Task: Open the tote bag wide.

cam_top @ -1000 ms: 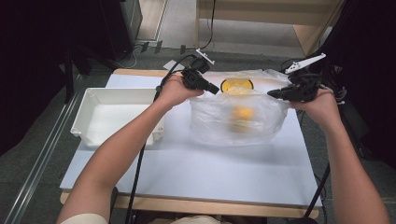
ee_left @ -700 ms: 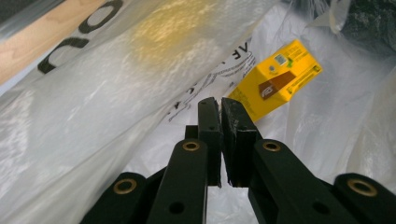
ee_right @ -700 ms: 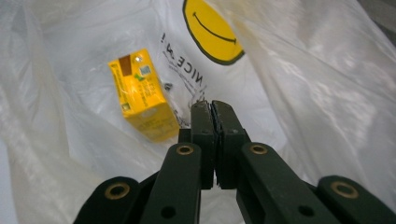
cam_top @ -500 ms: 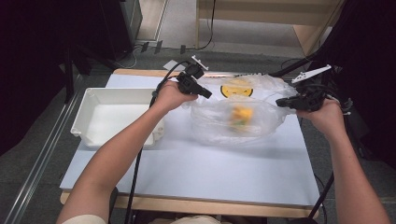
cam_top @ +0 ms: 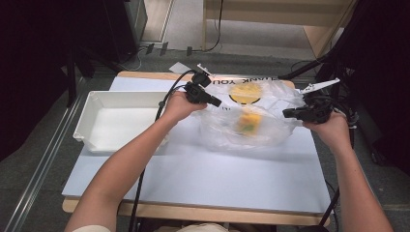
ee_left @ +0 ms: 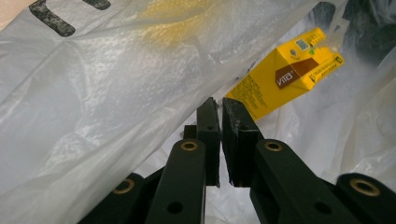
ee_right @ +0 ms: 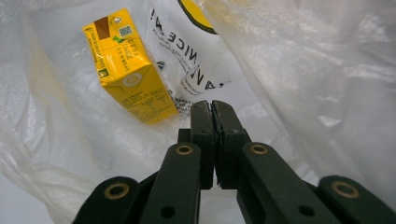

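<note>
A clear plastic bag (cam_top: 246, 126) printed with black lettering and a yellow round mark lies on the desk (cam_top: 203, 179), toward the far right part of the pale top, stretched between the two grippers. Inside it sits a yellow drink carton (cam_top: 249, 122), near the bag's middle in the high view; in the left gripper view the carton (ee_left: 285, 74) lies at about 1 o'clock from the jaws, tilted, and in the right gripper view it (ee_right: 128, 67) lies at about 11 o'clock, also tilted on the film.

The left gripper (cam_top: 216, 102) pinches the bag's edge at 9 o'clock of the bag: its jaws stand nearly together with the thin film (ee_left: 116, 93) caught between them. The right gripper (cam_top: 286, 114) holds the opposite edge at 3 o'clock, its jaws pressed close with film (ee_right: 303, 70) running into them. Each gripper is carried in a person's hand, the forearms coming in from 6 o'clock, a black cable (cam_top: 145, 183) trailing under the left one.

At 9 o'clock of the bag, just beyond the left hand (cam_top: 180, 105), a white rectangular tray (cam_top: 92, 113) rests on the desk.
</note>
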The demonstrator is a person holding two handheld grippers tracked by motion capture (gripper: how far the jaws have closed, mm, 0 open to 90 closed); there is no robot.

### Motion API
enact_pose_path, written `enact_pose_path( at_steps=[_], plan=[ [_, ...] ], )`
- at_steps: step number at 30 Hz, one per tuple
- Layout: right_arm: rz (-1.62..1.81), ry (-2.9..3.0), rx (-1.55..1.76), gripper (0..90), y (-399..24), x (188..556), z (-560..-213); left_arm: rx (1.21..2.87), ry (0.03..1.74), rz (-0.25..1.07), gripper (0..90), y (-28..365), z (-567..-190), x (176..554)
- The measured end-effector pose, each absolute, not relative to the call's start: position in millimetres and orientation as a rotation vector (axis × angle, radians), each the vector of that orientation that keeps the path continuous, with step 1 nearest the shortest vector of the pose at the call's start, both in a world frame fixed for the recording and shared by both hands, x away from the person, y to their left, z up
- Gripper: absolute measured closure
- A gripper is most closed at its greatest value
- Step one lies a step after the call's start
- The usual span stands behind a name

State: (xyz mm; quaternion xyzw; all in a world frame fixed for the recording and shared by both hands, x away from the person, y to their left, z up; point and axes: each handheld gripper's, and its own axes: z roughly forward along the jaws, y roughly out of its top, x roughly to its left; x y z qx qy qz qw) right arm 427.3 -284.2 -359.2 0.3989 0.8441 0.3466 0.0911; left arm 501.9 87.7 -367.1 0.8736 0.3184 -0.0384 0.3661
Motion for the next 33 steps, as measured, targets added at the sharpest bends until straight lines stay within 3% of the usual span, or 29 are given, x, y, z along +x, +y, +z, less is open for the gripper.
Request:
enact_pose_path(
  at_steps=[14,33],
  plan=[
    [1.094,2.453,1.231,89.1,-276,427,-379,2.183,0.88,0.032,86.6,83,-381,490],
    [1.101,2.392,1.345,89.2,-272,422,-419,2.197,1.001,0.026,84.3,84,-427,483]
  ],
)
